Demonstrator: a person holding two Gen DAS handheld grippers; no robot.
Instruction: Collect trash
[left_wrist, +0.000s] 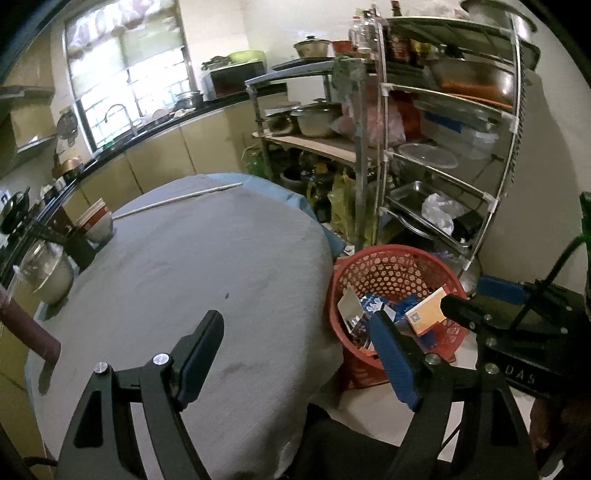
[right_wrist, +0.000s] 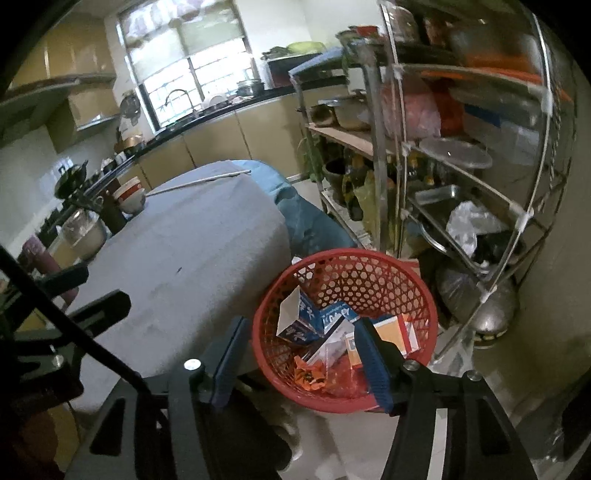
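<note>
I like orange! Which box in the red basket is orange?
The orange box on the red basket's right side; the other boxes are blue and white.

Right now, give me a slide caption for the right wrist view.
Open right claw above a red basket of boxes and wrappers beside the grey-covered table.

Left tongs (left_wrist: 295, 332) and right tongs (right_wrist: 301, 338) both gape, empty.

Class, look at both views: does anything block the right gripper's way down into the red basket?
Nothing visible does. The right gripper hangs open and empty over the red basket, whose top is open; only boxes and wrappers lie inside. The table stands beside it.
</note>
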